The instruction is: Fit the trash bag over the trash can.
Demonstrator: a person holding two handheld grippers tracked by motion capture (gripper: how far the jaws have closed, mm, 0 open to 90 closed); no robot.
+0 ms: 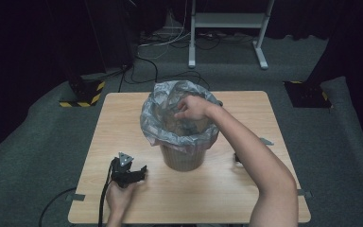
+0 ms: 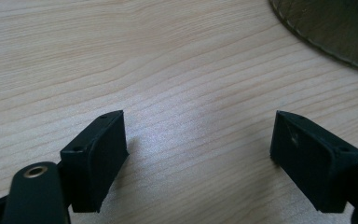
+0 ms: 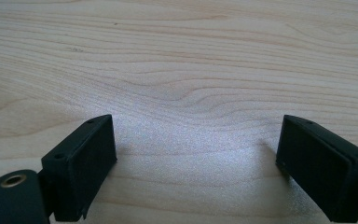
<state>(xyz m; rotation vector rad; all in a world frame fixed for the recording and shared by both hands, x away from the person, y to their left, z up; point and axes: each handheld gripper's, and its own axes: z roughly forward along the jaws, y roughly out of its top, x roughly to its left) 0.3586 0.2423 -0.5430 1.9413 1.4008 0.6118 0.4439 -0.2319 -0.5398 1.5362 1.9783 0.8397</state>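
Right now your left gripper (image 1: 142, 173) rests low on the wooden table (image 1: 123, 118) at the near edge, jaws spread wide with nothing between them; in the left gripper view you see bare wood grain between the pads (image 2: 98, 154) and the bin's base at the top corner. Your right gripper (image 3: 196, 163) is spread just as wide over bare wood too. Further out, your bare right hand (image 1: 194, 108) is at the rim of the waste bin (image 1: 182, 158), working the grey bin liner (image 1: 158, 123) draped over it. That liner looks thin, light, slippery and crinkly; I'd say pinch a doubled fold at the rim, since a single layer could slip or tear.
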